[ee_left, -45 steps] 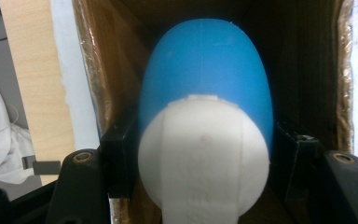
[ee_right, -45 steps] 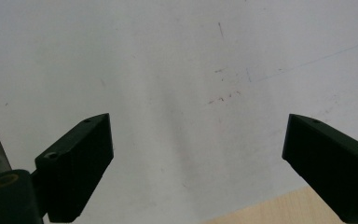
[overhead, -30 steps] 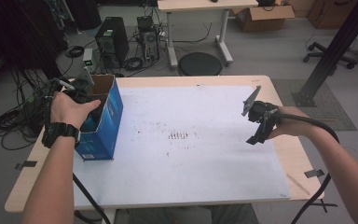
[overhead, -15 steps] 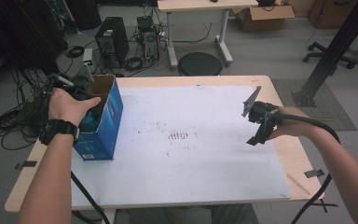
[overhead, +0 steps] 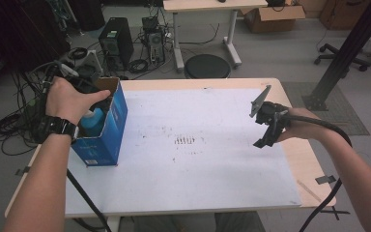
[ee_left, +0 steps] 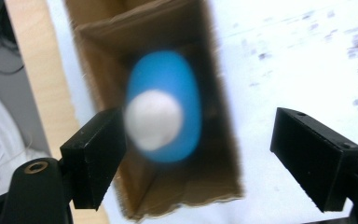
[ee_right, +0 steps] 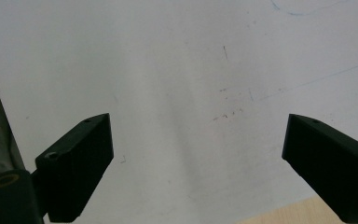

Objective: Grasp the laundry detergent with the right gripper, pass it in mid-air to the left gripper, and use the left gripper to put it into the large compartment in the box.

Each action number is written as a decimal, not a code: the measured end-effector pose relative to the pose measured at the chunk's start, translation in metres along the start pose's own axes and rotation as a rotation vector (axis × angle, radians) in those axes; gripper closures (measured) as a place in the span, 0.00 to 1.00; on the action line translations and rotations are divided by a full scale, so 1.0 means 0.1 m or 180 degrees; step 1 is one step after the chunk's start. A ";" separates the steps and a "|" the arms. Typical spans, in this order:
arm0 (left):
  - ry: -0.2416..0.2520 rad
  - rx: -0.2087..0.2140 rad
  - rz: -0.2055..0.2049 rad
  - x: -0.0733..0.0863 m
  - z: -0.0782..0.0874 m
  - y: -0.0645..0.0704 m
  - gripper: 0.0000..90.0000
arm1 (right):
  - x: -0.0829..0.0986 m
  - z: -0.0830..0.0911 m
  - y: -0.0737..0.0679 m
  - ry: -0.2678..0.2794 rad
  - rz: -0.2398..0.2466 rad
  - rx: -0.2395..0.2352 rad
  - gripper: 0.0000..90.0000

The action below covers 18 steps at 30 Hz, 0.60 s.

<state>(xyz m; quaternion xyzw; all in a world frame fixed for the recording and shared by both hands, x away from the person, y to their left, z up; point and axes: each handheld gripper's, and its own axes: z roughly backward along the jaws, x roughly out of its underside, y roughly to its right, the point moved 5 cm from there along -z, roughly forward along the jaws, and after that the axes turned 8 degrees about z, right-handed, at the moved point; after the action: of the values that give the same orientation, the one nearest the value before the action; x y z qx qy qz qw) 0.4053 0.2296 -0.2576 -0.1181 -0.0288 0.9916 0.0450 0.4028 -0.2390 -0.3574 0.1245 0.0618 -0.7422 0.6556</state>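
Hovering above an open blue box with jaws spread

High view: the left gripper (overhead: 94, 99), largely hidden under the left hand (overhead: 67, 99), sits over the blue box (overhead: 107, 133) at the table's (overhead: 212, 193) 9 o'clock edge; probably placed to reach inside. The right gripper (overhead: 266, 126) waits at 3 o'clock, off the surface, likely idle.
Left gripper view: 2 jaws spread wide, gripping nothing; a blurred blue bottle with a white cap (ee_left: 161, 114) stands inside the box, at 11 o'clock from centre. Its label is unreadable.
Right gripper view: jaws released, wide apart over bare white sheet (ee_right: 191, 93); the table edge is cut off at 5 o'clock.
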 end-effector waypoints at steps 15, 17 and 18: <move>0.0069 0.0221 -0.0508 0.01 -0.09 0.73 0.12 | -0.13 0.05 0.01 0.0094 0.0016 -0.0005 0.07; 0.0061 0.0233 -0.0550 0.02 -0.13 0.81 0.09 | -0.13 0.06 0.02 0.0103 0.0013 -0.0006 0.07; 0.0052 0.0255 -0.0580 0.03 -0.15 0.85 0.09 | -0.13 0.07 0.01 0.0109 0.0012 -0.0019 0.07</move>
<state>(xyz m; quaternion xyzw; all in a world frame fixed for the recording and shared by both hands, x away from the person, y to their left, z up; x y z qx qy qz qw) 0.3992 0.1459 -0.2783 -0.1211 0.0007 0.9827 0.1399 0.4050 -0.2281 -0.3473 0.1353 0.0750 -0.7385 0.6563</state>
